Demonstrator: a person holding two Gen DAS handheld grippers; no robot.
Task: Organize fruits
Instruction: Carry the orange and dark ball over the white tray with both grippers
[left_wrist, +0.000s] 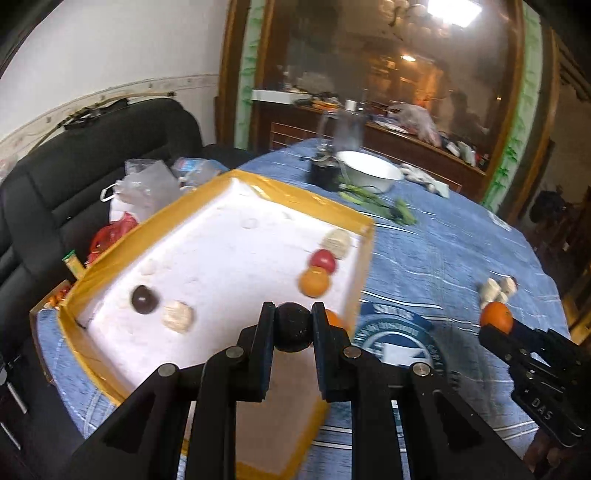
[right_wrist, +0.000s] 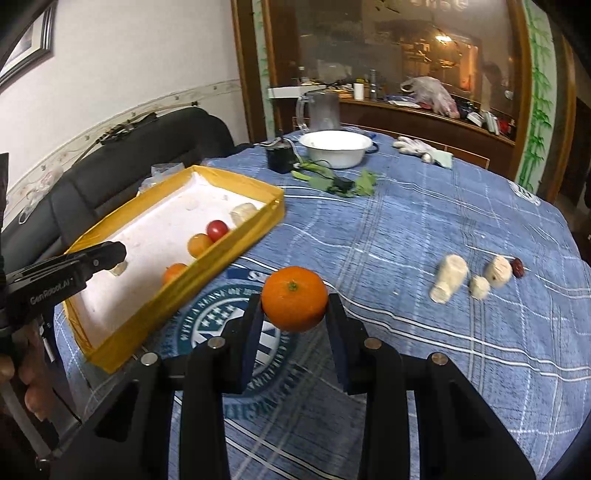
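- Orange mandarin (right_wrist: 294, 299) sits clamped between the two pads of the right gripper (right_wrist: 294, 314), held above the blue tablecloth (right_wrist: 424, 229), just right of the yellow-rimmed tray (right_wrist: 236, 242).
- Left gripper (left_wrist: 293, 332) is closed on a dark round fruit (left_wrist: 293, 330) over the tray's white foam floor (left_wrist: 221, 251).
- Mandarin skin is bright and smooth, green stem scar facing the camera.
- Tray holds a red tomato (left_wrist: 322, 260), an orange fruit (left_wrist: 314, 282), pale lumps and a dark brown fruit (left_wrist: 144, 299).
- Right wrist view alone shows three pale pieces (right_wrist: 448, 277) and a small red date (right_wrist: 518, 267) on the cloth; left wrist view hides the date.
- White bowl (right_wrist: 334, 147) stands at the far side of the table.
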